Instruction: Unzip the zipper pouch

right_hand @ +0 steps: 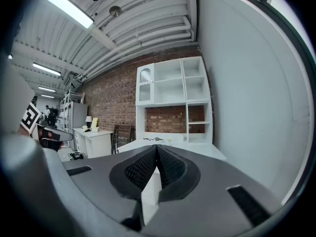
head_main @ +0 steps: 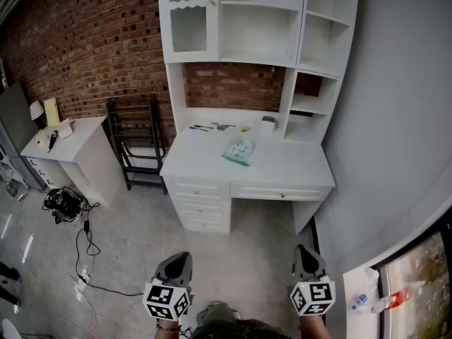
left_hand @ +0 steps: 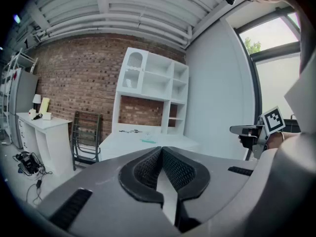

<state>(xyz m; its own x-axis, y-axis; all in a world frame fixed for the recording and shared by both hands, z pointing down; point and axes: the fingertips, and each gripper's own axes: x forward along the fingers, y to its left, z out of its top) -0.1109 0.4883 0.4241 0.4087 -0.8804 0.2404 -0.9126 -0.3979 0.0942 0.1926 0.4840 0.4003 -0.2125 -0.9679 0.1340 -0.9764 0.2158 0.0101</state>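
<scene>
The zipper pouch (head_main: 239, 151), pale with a teal edge, lies on the white desk (head_main: 282, 169) well ahead of me; in the left gripper view the pouch (left_hand: 148, 141) is a thin teal strip on the far desk top. My left gripper (head_main: 178, 261) and right gripper (head_main: 305, 254) hang low at the bottom of the head view, over the floor and far from the desk. Both are shut with nothing between the jaws. The left gripper (left_hand: 161, 149) and right gripper (right_hand: 156, 147) show their pads closed tip to tip. The right gripper (left_hand: 247, 130) also appears in the left gripper view.
A white hutch (head_main: 254, 20) with shelves stands on the desk before a brick wall. Small items (head_main: 212, 126) and a cup (head_main: 268, 124) lie at the desk's back. A dark folding chair (head_main: 138, 143), a small white side table (head_main: 70, 150) and floor cables (head_main: 78, 260) are at left.
</scene>
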